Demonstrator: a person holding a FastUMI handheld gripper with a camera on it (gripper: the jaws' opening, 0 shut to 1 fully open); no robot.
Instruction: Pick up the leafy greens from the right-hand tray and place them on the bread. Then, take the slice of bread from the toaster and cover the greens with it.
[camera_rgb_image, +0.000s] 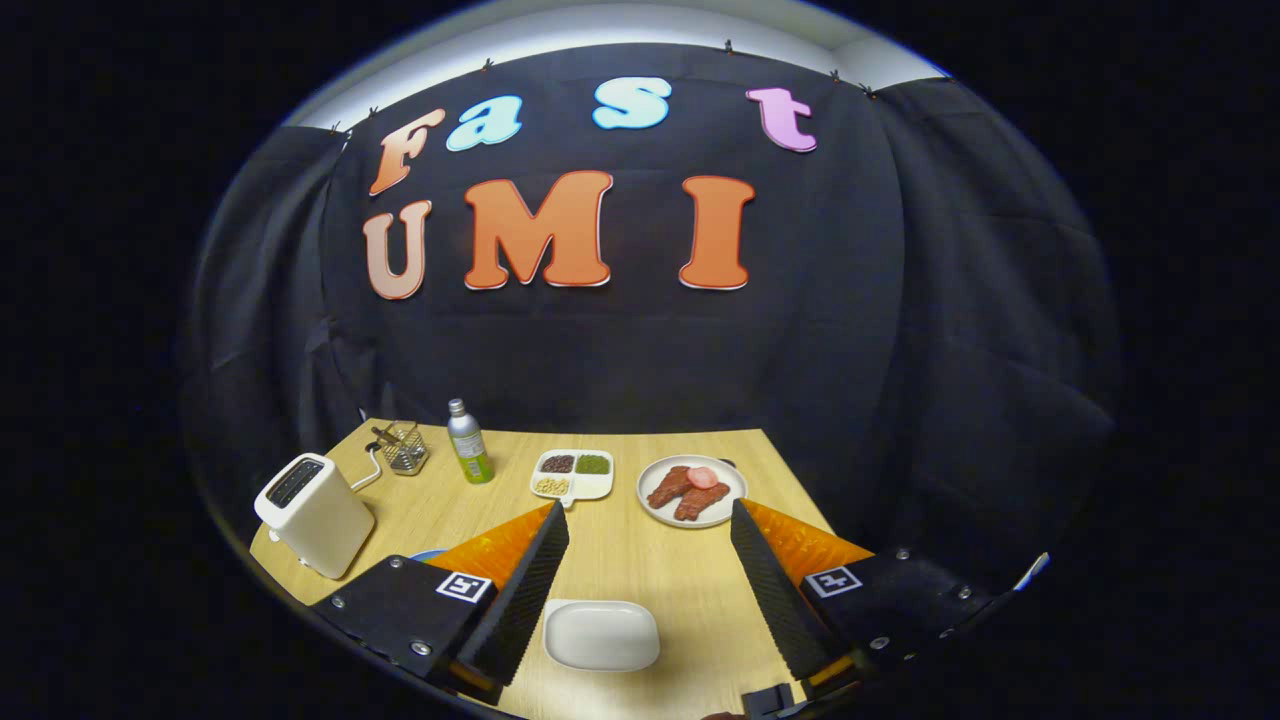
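My gripper (648, 515) is held open above the wooden table (640, 560), with nothing between its fingers. A white toaster (312, 513) stands to the left, beyond the left finger; its top slot looks dark and I cannot tell what is in it. Low between the two fingers lies a small white rounded rectangular dish (600, 635) with a bare top. A round white plate (692, 490) with brown meat pieces and a pink slice sits just ahead of the right fingertip.
A divided white tray (572, 473) of beans and seeds lies ahead of the left fingertip. A metal bottle with a green label (468, 442) and a wire basket (403, 447) stand at the back left. Something blue (430, 553) peeks from behind the left finger.
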